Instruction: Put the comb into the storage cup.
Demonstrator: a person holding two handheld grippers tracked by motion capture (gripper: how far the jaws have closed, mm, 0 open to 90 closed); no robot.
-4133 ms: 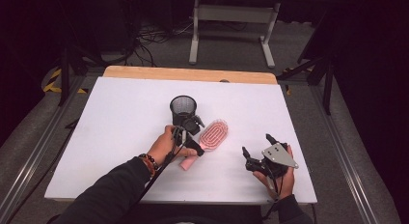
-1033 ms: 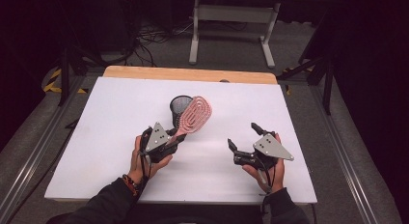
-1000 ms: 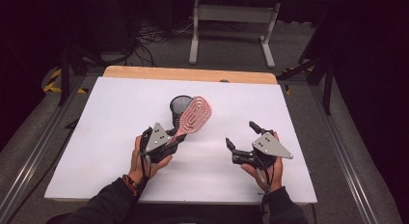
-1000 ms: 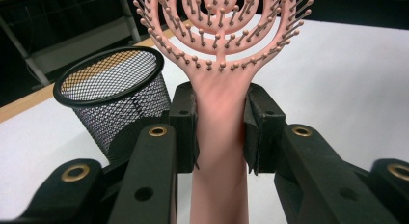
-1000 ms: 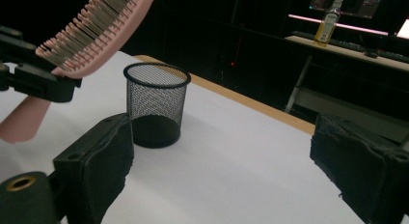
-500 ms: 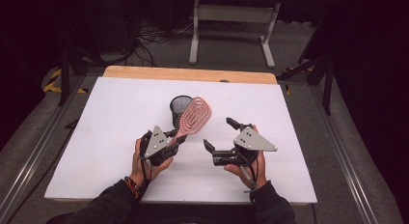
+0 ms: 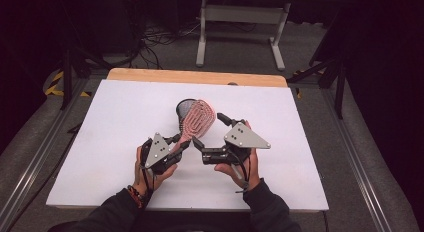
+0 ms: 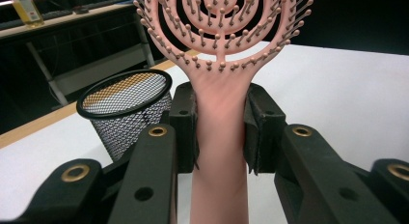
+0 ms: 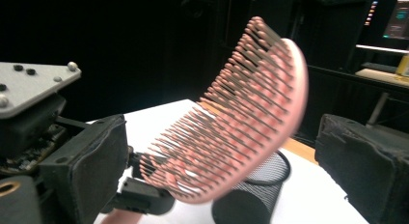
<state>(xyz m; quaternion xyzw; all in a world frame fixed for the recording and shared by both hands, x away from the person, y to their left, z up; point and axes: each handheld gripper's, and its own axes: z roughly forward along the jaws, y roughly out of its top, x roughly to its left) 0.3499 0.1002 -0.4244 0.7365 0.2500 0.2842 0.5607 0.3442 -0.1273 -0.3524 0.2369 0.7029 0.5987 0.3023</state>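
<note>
The left gripper (image 7: 181,142) is clamped on the handle of the pink hairbrush (image 7: 196,119); in the left gripper view both pads press the handle (image 8: 219,132) from either side, and the brush head rises above them with its bristles facing the camera. The right gripper (image 7: 212,129) has its jaws spread wide and holds nothing; in the right gripper view the two black pads stand to either side of the brush head (image 9: 246,118), apart from it. The brush is held clear of the desk (image 7: 110,122), above its middle, tilted away from the person, with its head in front of the black mesh cup (image 7: 184,108). The cup stands upright near the centre of the desk, slightly toward the far edge, and looks empty as far as its interior can be seen. The step in hand appears to be a transfer or joint support of the brush between the two grippers, probably ahead of placing it in the cup. The next move calls for the right gripper to close squarely on the head without slipping on the bristles, while the left gripper maintains its grip until the second hold is secure.
</note>
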